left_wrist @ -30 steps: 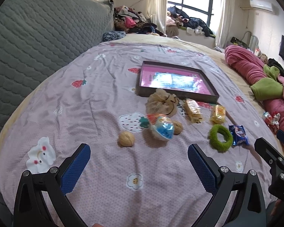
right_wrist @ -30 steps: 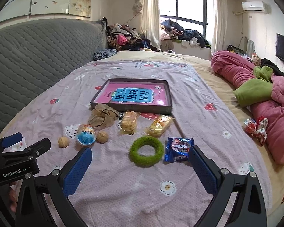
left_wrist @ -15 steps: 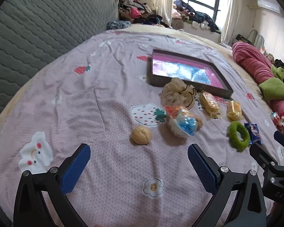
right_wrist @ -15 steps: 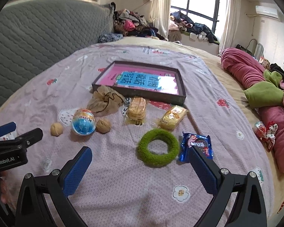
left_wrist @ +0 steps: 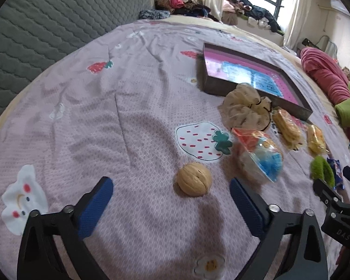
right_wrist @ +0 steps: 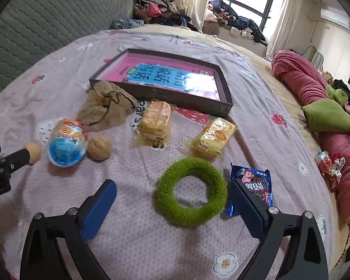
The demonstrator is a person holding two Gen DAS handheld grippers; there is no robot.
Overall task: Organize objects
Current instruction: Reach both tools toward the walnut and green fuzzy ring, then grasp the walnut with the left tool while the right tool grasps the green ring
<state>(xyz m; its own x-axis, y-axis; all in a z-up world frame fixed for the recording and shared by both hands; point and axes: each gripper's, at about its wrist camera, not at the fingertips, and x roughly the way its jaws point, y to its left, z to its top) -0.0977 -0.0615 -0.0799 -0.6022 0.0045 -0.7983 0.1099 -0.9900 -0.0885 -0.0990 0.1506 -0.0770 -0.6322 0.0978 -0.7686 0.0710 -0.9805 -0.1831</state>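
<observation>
Hovering low over the bedspread (left_wrist: 128,107) with the left gripper (left_wrist: 170,193) spread wide and holding nothing, the walnut (left_wrist: 194,179) just ahead, between the two blue pads (left_wrist: 94,206) and touching neither. Same on the other side: right gripper (right_wrist: 172,199) also wide and holding nothing, the green ring (right_wrist: 191,191) lying flat in front of it, near the right pad. Probably light and hard, this walnut, with a round ribbed shell, so likely to roll or slip out on the soft bedding; better to close on its widest middle, pads on opposite sides, not too strong. Soft and fuzzy, the ring, probably squashing under pressure; easiest to pinch one side of the band, not the whole circle. Just beside the walnut a plastic egg (left_wrist: 260,156), smooth and perhaps slippery. Beyond them a beige scrunchie (right_wrist: 107,103), two wrapped cakes (right_wrist: 155,121) and a blue cookie packet (right_wrist: 256,184), all crinkly or limp. Further back the open box (right_wrist: 224,88), likely the place for everything.
</observation>
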